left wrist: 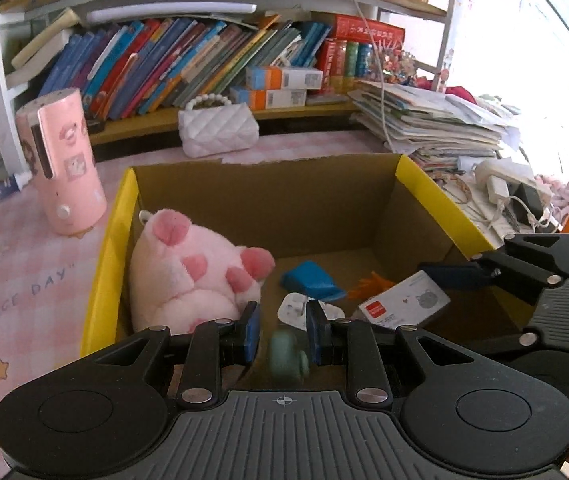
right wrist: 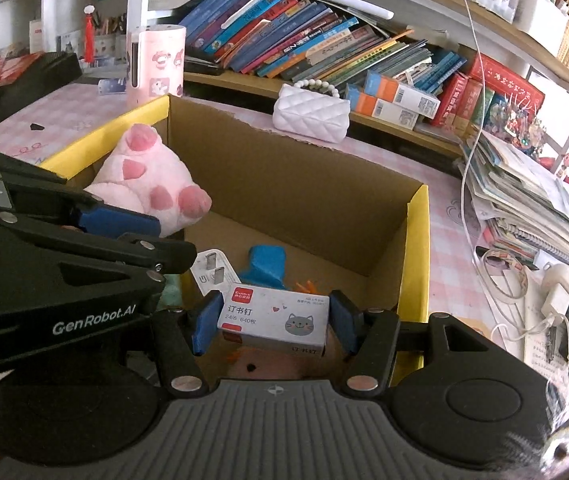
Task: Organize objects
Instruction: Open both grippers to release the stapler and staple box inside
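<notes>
2 grippers work over the yellow-edged cardboard box point(right wrist: 416, 248). Nearest, left gripper point(left wrist: 283, 332): jaws parted, nothing gripped; a blurred pale-green small object point(left wrist: 286, 356) sits just below them, contact unclear. Right gripper point(right wrist: 271, 322): jaws clamped on the ends of the white staple box with grey cat print point(right wrist: 274, 318), held above the box floor. Farther in: white charger plug point(right wrist: 212, 270), blue folded item point(right wrist: 264, 266), pink plush toy point(left wrist: 192, 272). Judged mostly done; staple box not yet released.
</notes>
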Action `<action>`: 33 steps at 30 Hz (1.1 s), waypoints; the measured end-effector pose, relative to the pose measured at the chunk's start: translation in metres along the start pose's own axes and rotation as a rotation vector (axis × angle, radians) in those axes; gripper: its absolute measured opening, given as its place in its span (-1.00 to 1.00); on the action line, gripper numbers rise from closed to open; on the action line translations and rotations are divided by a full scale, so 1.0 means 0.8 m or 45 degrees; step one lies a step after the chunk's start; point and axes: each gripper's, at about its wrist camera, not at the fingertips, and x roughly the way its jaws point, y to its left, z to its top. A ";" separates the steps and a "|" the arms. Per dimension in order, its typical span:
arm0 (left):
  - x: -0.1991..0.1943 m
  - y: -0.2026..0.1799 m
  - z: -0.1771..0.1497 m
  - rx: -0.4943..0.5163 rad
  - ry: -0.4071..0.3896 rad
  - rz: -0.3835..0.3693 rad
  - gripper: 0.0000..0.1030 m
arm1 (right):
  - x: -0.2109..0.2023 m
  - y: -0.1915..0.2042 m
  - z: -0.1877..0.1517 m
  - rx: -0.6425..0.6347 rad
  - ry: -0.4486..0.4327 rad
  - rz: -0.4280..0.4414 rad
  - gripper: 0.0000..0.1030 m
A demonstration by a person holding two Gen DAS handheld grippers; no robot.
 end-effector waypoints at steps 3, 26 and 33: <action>0.003 0.003 0.000 -0.023 0.008 -0.006 -0.55 | 0.000 0.001 0.000 0.000 -0.001 0.000 0.08; -0.031 -0.003 0.000 -0.039 -0.097 0.033 -0.10 | 0.001 -0.001 0.000 0.006 -0.005 0.001 0.08; -0.065 0.011 0.000 -0.118 -0.186 0.095 0.18 | -0.010 -0.004 -0.003 0.054 -0.051 0.005 0.08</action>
